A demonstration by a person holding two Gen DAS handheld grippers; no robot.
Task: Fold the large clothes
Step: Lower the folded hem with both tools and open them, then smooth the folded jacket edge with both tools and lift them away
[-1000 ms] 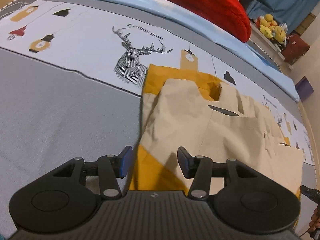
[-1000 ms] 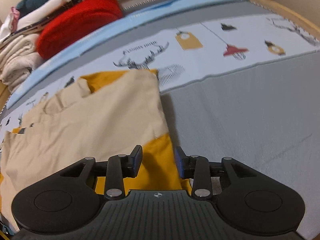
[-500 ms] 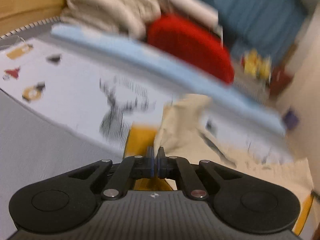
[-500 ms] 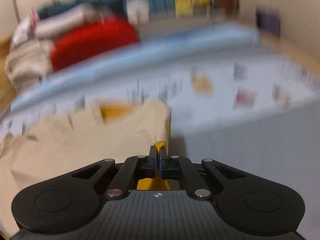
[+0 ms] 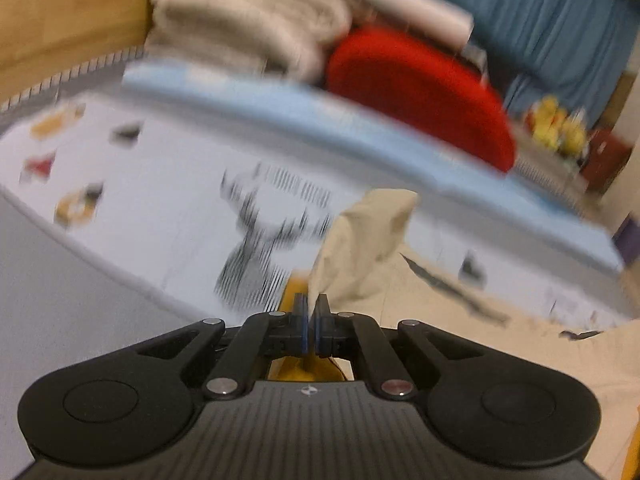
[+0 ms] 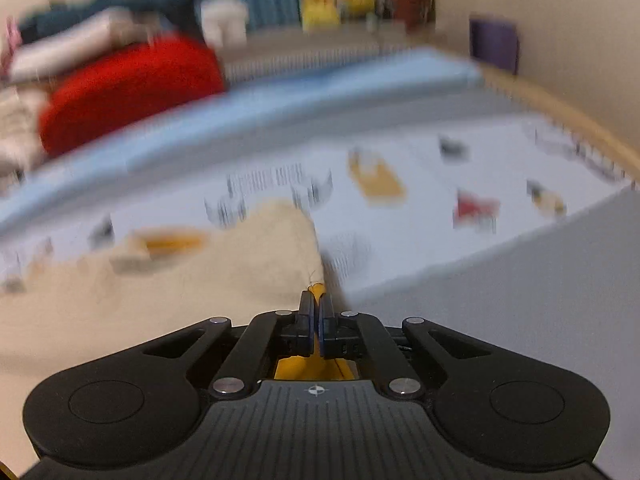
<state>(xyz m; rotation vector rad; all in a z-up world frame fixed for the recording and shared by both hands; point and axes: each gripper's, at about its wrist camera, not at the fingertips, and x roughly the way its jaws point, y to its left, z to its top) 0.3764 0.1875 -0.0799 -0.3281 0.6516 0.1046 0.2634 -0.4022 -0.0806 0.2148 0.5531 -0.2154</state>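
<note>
Both grippers are clamped on the garment now. My left gripper (image 5: 311,312) has its jaws pinched tight on a corner of the beige and mustard garment (image 5: 360,248), w/ a beige flap standing up just past the tips and mustard fabric showing under them. My right gripper (image 6: 316,312) is the same: jaws narrow, nipping the mustard hem w/ beige cloth (image 6: 224,264) trailing off to its left. Rest of the garment lies on the printed bed sheet (image 5: 168,184), deer print just beside the lifted flap. Both views are heavily blurred, so fine detail is a no-go.

Progress, my read: early-to-mid. Near edge is gripped at two corners and looks raised off the sheet, but no fold is laid down yet as far as I can see. Left to do, prob: carry the edge over onto the far half, release, smooth, then at least one more fold.

Behind it: red pillow (image 6: 132,84), stacked folded linens (image 5: 248,20), blue curtain (image 5: 560,32).
</note>
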